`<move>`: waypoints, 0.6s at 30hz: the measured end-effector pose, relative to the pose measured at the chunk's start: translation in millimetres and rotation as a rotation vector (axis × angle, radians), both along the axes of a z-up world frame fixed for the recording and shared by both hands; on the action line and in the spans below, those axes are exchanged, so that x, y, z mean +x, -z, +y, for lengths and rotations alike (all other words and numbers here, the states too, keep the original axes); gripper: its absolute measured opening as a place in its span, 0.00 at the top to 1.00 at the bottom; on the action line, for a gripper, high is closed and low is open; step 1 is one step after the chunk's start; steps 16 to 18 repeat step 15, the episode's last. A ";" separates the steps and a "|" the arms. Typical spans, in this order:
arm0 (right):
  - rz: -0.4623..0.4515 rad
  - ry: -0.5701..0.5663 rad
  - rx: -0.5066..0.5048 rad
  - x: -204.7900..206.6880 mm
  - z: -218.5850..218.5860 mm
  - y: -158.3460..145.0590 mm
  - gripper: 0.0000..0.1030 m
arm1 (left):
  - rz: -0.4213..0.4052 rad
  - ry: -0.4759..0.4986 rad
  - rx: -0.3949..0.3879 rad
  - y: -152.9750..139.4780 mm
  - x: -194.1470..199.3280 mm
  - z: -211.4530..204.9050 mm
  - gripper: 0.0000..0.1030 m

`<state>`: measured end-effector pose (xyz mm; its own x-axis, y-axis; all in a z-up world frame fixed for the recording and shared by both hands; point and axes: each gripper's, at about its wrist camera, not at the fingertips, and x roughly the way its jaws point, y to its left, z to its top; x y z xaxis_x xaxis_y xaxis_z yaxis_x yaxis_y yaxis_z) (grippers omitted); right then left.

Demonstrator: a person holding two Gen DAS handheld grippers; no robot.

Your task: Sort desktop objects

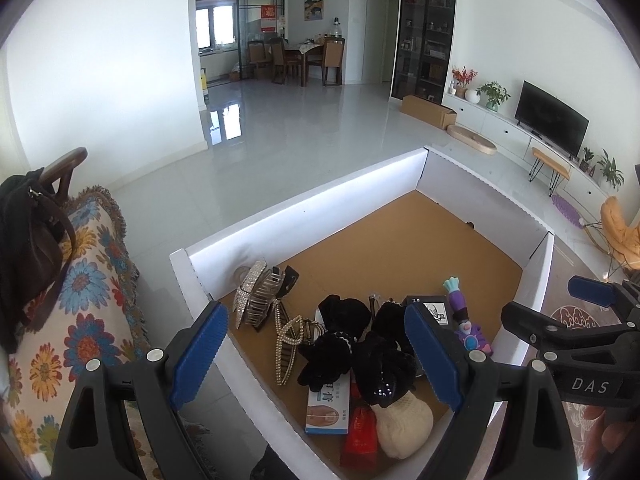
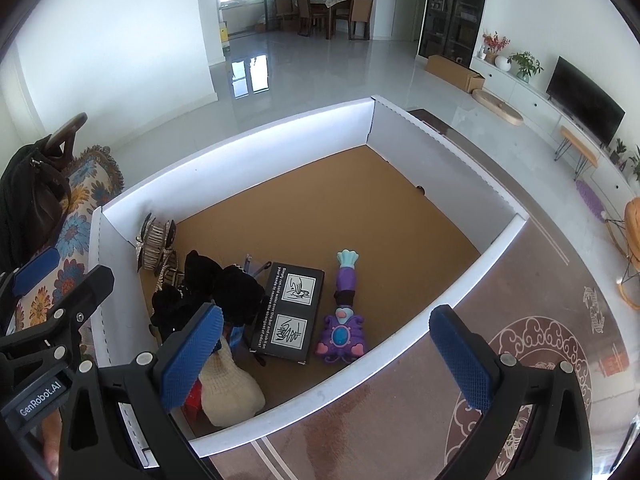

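Two grippers hang over a white-walled cardboard box (image 2: 420, 136) with a brown floor, and both are spread wide with nothing between the pads. The left gripper (image 1: 316, 356) sits above the cluttered near-left corner of the box; the right gripper (image 2: 324, 352) is over the near wall, its right finger out past the box above a patterned rug (image 2: 540, 360).

All the stuff is bunched in that near-left corner — the far half of the box floor is bare cardboard. Against the left wall leans a rhinestone hair claw (image 1: 256, 296), with a pearl-trimmed clip (image 1: 288, 348) just beside it. A heap of black scrunchies (image 1: 352, 344) lies on top of a blue-and-white medicine box (image 1: 328, 408), and nearer the camera a cream knitted thing (image 1: 404, 424) touches a red packet (image 1: 360, 436). Right of the heap there's a flat black box with hand-washing pictures (image 2: 292, 312), and beside that a purple toy wand (image 2: 344, 312) lying lengthwise, its heart-studded end near the front wall.

Left of the box is a floral throw (image 1: 80, 300) with a dark bag (image 1: 24, 232) on it. Beyond the box — glossy white floor tiles, a dining set (image 1: 296, 56) far back, a TV (image 1: 552, 128) on a low white cabinet to the right.
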<state>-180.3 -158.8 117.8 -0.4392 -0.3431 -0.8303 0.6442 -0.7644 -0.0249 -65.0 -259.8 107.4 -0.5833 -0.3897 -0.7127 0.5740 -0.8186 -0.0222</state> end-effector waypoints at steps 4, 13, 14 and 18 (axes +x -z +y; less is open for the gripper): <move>-0.001 -0.006 -0.001 0.7 -0.6 -0.1 0.00 | -0.001 -0.004 -0.004 1.1 0.2 0.2 0.13; 0.022 -0.014 0.018 2.8 0.9 2.0 0.00 | 0.021 0.011 -0.005 1.8 0.6 0.9 0.13; 0.023 -0.012 0.016 2.7 1.4 2.0 0.00 | 0.046 0.001 -0.011 0.1 3.7 1.1 0.13; 0.025 -0.010 0.014 2.4 2.0 1.7 0.00 | 0.067 -0.008 -0.022 -1.6 6.5 1.5 0.13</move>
